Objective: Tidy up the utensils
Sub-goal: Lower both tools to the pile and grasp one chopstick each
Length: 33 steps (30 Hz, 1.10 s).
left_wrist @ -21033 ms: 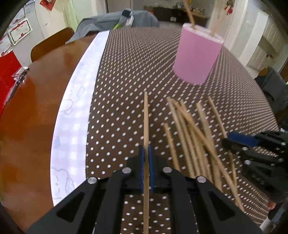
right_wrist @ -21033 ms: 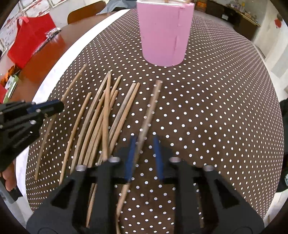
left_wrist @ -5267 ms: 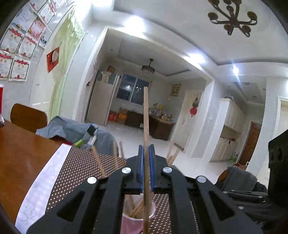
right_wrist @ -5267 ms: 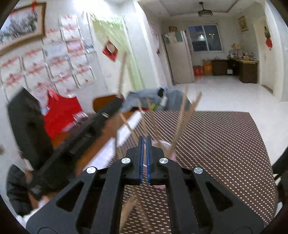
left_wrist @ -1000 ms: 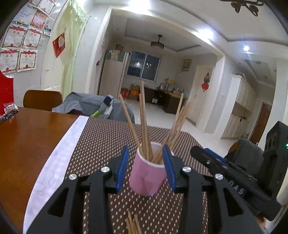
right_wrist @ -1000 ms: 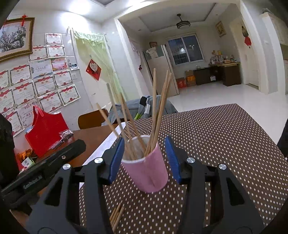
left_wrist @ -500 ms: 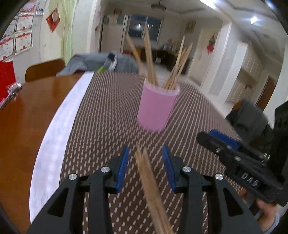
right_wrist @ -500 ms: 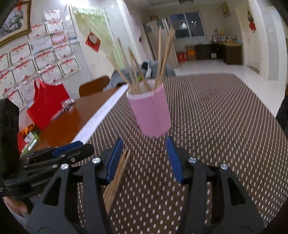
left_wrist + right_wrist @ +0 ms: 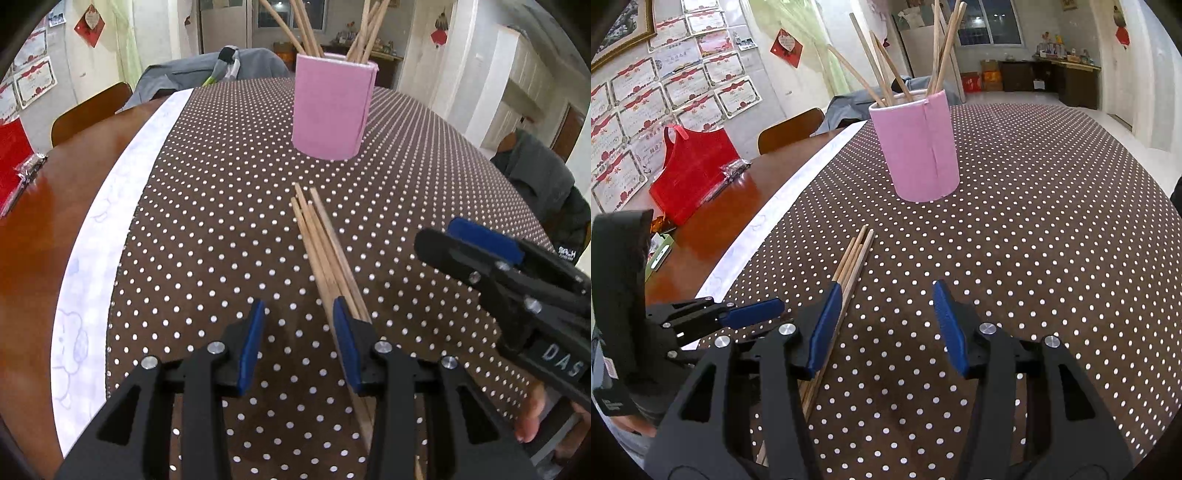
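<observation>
**Table inventory: chopsticks, holder and two hand-held grippers**

1. Table. Polished brown wood, bare along its left side. A red bag stands on that left part, far from the grippers.

2. Tablecloth. Dark brown with white dots, covering most of the table; a pale printed border runs down its left edge.

3. Chairs. One wooden chair back at the far left side of the table, with grey clothing draped just right of it. A further dark garment hangs at the far right.

4. Right gripper. Black frame, blue pads. Its fingers stand wide apart with only bare cloth between them. The left pad sits just beside the loose chopsticks, which lie outside the gap. A person's hand holds its body, seen low on the right in the left wrist view.

5. Left gripper. Same build. Fingers spread to a medium gap, nothing between them. The right pad overlaps the chopstick bundle as seen from above; whether it touches cannot be told.

6. Pink cup. Upright cylinder on the cloth, at the far middle, well apart from both grippers. Several chopsticks in the cup lean outward in different directions.

7. Loose chopsticks. A tight bundle of about four, flat on the cloth, near the cup and running from it toward the near edge. They lie between the two grippers, with their near ends hidden under the gripper frames.
</observation>
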Each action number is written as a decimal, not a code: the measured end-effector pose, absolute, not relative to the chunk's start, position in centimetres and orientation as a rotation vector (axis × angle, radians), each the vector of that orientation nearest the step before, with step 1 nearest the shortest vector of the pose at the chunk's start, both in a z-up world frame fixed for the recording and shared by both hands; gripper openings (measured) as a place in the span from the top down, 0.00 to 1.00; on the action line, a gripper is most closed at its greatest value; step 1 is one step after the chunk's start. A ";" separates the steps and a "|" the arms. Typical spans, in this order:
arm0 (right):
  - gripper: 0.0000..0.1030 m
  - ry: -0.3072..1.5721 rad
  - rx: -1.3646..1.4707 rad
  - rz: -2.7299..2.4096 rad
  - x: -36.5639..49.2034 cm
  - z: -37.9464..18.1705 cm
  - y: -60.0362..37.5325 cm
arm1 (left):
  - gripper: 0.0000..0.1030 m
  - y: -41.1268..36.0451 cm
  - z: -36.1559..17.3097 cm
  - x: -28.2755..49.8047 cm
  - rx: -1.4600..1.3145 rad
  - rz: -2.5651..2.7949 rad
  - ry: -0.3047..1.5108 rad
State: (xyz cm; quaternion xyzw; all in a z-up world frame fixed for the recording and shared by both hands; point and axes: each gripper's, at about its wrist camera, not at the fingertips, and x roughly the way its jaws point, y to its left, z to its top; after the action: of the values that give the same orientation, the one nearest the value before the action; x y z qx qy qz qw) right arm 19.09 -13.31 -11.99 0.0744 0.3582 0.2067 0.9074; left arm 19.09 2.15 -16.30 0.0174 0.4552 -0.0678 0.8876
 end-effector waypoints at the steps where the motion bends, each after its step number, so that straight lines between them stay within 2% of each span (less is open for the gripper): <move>1: 0.50 0.740 0.155 0.426 19.0 -12.0 -13.3 | 0.63 2.1 -16.2 19.1 0.039 -0.141 0.945; 6: 0.50 0.741 0.157 0.417 19.1 -12.1 -13.5 | 0.62 1.4 -16.2 19.3 0.073 -0.136 0.939; 8: 0.50 0.742 0.161 0.415 19.0 -12.2 -13.7 | 0.54 1.0 -16.3 19.3 0.110 -0.116 0.923; 9: 0.50 0.741 0.163 0.413 19.0 -12.3 -13.8 | 0.54 0.9 -16.3 19.3 0.125 -0.103 0.914; 20: 0.49 0.771 0.168 0.412 19.7 -12.6 -13.8 | 0.54 0.6 -16.0 19.7 0.183 -0.057 0.952; 27: 0.48 0.794 0.145 0.409 20.0 -12.7 -13.6 | 0.54 1.9 -16.5 21.0 0.086 -0.073 0.999; 28: 0.48 0.801 0.139 0.409 20.1 -12.8 -13.5 | 0.58 2.1 -16.5 21.0 0.081 -0.072 0.995; 29: 0.48 0.808 0.134 0.410 20.1 -12.9 -13.3 | 0.70 2.2 -16.5 21.0 0.075 -0.067 0.989; 30: 0.48 0.820 0.125 0.413 20.3 -13.0 -13.1 | 0.76 2.3 -16.4 21.1 0.067 -0.061 0.987; 31: 0.48 0.825 0.117 0.413 20.3 -12.9 -12.8 | 0.88 2.6 -16.4 21.2 0.053 -0.052 0.987; 33: 0.48 0.849 0.090 0.419 20.4 -13.1 -11.9 | 0.91 3.1 -16.4 21.2 0.013 -0.060 0.990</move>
State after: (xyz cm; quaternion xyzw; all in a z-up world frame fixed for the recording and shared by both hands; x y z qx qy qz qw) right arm 20.42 -11.93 -13.06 0.0433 0.4087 0.2018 0.8890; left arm 21.24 3.14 -16.42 0.0062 0.4749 -0.0289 0.8795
